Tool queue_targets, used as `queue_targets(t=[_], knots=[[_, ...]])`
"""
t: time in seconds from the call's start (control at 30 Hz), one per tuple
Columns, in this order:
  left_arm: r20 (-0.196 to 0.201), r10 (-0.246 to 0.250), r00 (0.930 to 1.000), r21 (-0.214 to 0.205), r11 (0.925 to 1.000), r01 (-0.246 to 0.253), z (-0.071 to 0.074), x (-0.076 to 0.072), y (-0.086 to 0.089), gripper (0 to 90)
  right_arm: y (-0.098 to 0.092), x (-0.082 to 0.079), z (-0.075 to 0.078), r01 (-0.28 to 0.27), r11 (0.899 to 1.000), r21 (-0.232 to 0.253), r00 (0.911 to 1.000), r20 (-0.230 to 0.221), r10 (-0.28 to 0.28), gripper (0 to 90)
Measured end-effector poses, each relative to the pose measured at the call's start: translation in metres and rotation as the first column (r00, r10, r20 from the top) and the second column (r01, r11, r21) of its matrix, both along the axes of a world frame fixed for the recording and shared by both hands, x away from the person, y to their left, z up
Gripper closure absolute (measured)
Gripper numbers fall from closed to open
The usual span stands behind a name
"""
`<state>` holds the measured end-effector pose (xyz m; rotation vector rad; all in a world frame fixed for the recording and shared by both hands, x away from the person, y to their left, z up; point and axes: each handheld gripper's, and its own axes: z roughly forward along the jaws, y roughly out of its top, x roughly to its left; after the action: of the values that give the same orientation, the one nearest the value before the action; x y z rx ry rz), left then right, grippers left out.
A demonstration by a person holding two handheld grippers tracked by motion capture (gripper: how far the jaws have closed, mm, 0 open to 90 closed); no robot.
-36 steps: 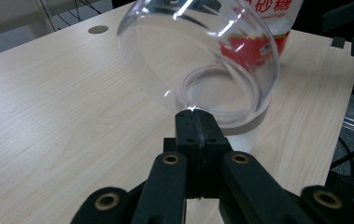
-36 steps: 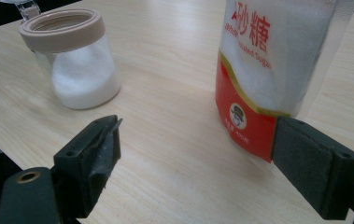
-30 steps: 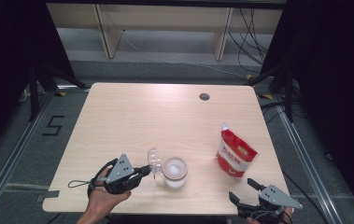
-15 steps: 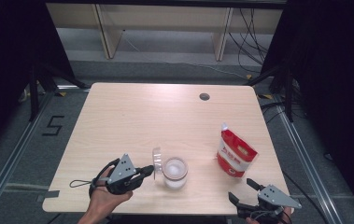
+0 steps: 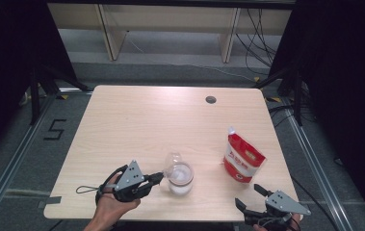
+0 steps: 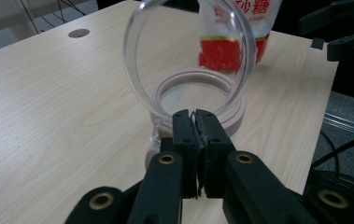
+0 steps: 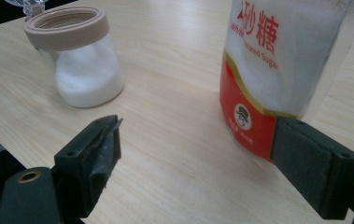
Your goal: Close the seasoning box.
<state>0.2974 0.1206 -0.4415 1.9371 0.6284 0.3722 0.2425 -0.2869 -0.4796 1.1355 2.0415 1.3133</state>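
A clear jar [image 5: 181,180] with a beige rim [image 7: 67,21] holds white sugar near the table's front edge. Its clear hinged lid [image 5: 171,162] [image 6: 188,56] stands upright. My left gripper [image 5: 158,177] [image 6: 195,116] is shut on the lid's small tab; its jaws have just been opening slightly, with the tab still between them. A red-and-white sugar bag [image 5: 241,159] [image 7: 282,60] stands upright to the right of the jar. My right gripper [image 5: 248,195] [image 7: 202,135] is open at the front right, just in front of the bag and apart from it.
A dark round hole [image 5: 211,99] sits in the light wooden table [image 5: 136,125] near its far edge. My right gripper's jaws [image 6: 347,28] show beyond the table's edge in the left gripper view. Shelving legs and cables stand behind the table.
The lid has swung slightly to the right, toward the jar, with my left gripper following it. My right gripper has stayed put.
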Motion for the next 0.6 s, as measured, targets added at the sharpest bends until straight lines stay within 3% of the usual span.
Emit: queue_targets(t=[0.1, 0.13, 0.37, 0.5, 0.6], knots=[[0.007, -0.013, 0.9999, 0.021, 0.9997, 0.013, 0.000, 0.002, 0.003, 81.9, 0.000, 0.000, 0.000, 0.000, 1.000, 0.000, 1.0000, 0.000, 0.000, 17.4], [-0.014, 0.003, 0.9999, -0.006, 1.0000, -0.003, -0.001, 0.001, 0.005, 79.1, 0.000, 0.000, 0.000, -0.001, 1.000, 0.000, 1.0000, 0.001, 0.001, 17.4], [-0.065, 0.015, 0.9978, -0.051, 0.9985, -0.018, -0.004, 0.001, 0.018, 56.8, 0.000, 0.000, 0.001, -0.002, 1.000, -0.002, 1.0000, 0.008, 0.002, 17.4], [-0.077, -0.001, 0.9970, -0.038, 0.9993, -0.002, -0.008, 0.000, 0.024, 44.5, -0.001, 0.000, 0.001, -0.011, 1.000, 0.008, 0.9999, 0.002, 0.011, 17.3], [-0.097, 0.027, 0.9949, -0.019, 0.9994, -0.029, -0.013, -0.002, 0.029, 37.8, 0.000, 0.000, 0.000, -0.010, 1.000, 0.010, 0.9999, 0.010, 0.010, 17.0]])
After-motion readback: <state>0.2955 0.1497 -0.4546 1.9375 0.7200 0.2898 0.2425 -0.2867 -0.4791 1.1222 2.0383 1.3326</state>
